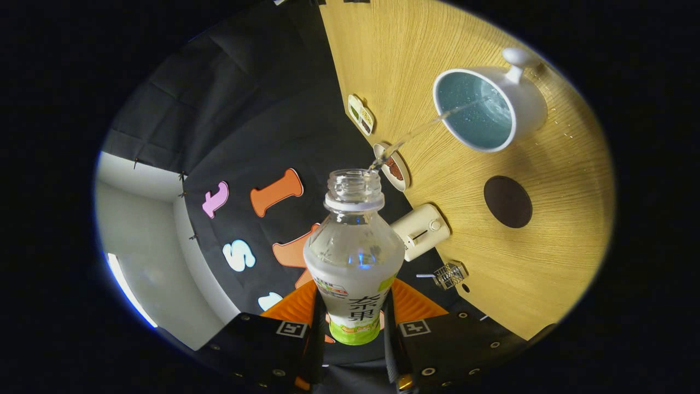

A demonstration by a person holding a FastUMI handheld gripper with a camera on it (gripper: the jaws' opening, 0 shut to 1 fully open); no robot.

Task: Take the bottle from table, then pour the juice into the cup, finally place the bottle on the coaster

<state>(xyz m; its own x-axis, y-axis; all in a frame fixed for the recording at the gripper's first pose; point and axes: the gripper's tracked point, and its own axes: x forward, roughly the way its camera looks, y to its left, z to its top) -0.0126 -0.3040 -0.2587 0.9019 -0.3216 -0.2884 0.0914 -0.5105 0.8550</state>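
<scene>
While my tongs pinch the bottle low on its labelled body, one finger pressed to each side, I have it tipped so a thin clear stream leaves its open mouth and arcs into the cup. The cup sits on the wooden tabletop well beyond the fingers, its blue inside wet and speckled with drops. The dark round coaster lies bare between the cup and my fingers, apart from both. A few splashes seem to dot the wood beside the cup. I judge the bottle light now, with little liquid showing in its clear upper part; its thin plastic wall will likely give if squeezed hard, and the glossy label may slide. Holding at the lower body, as I do, seems right for setting it upright on the coaster.
</scene>
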